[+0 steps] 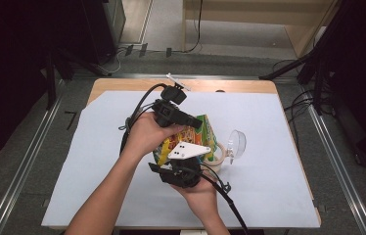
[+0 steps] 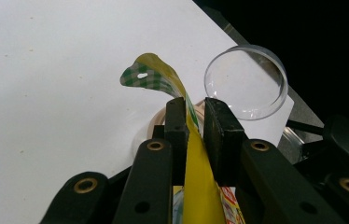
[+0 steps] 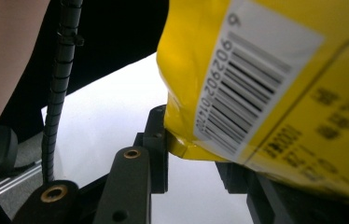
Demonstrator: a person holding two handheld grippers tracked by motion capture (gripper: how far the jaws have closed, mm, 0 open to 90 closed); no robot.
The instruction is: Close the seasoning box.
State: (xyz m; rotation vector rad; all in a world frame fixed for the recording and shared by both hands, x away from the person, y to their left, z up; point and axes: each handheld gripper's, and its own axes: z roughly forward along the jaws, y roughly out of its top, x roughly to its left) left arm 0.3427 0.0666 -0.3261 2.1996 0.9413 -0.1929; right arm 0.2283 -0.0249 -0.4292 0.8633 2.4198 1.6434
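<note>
A yellow snack bag with a green checked top edge is held up over the middle of the table between both hands. My left gripper comes in from the far side. Its jaws are shut on the bag's upper strip. My right gripper, with a white three-cornered plate on top, holds the bag from the near side. Its jaws close on the lower corner beside the barcode, and the bag hides the right jaw's tip.
A clear round plastic lid stands on edge just right of the bag, next to a beige ring-shaped thing. A white sheet covers the wooden table. Cables trail from both grippers.
</note>
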